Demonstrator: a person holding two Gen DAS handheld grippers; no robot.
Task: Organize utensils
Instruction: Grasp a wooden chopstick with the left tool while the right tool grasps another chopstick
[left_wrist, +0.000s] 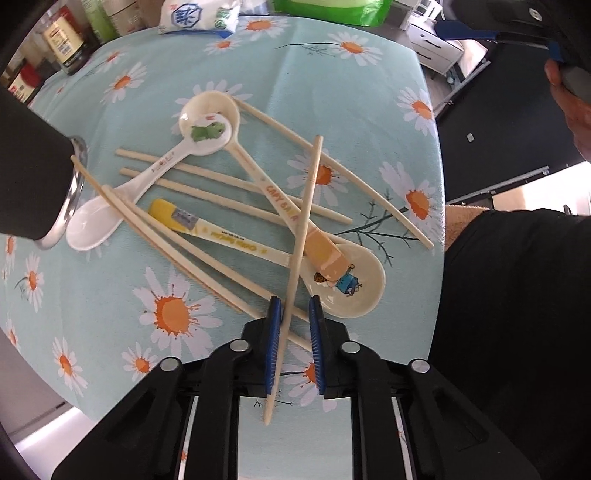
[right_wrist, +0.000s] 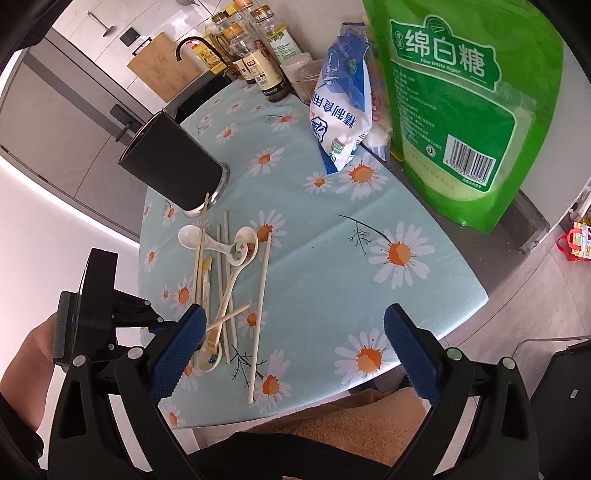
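My left gripper (left_wrist: 294, 321) points down at the table with its blue pads shut on a cream chopstick (left_wrist: 306, 206). That chopstick slants across the pile, its far end raised. Under it lie several more chopsticks (left_wrist: 229, 177) and a cream cartoon spoon (left_wrist: 347, 284). A yellow-handled spoon (left_wrist: 177, 218), a plain white spoon (left_wrist: 96, 221) and a green-frog spoon (left_wrist: 207, 133) lie there too. A black cylindrical holder (left_wrist: 33, 177) stands at the left, with a chopstick leaning on its rim. My right gripper (right_wrist: 295, 332) hovers open over the near table edge, holding nothing. From there I see the pile (right_wrist: 229, 280) and the holder (right_wrist: 173, 166).
A green sugar bag (right_wrist: 469, 103), a blue-and-white bag (right_wrist: 340, 110) and several bottles (right_wrist: 258, 62) crowd the table's far side. The daisy-print tablecloth (right_wrist: 332, 258) covers the table. A person's dark clothing (left_wrist: 517, 295) is at the near edge.
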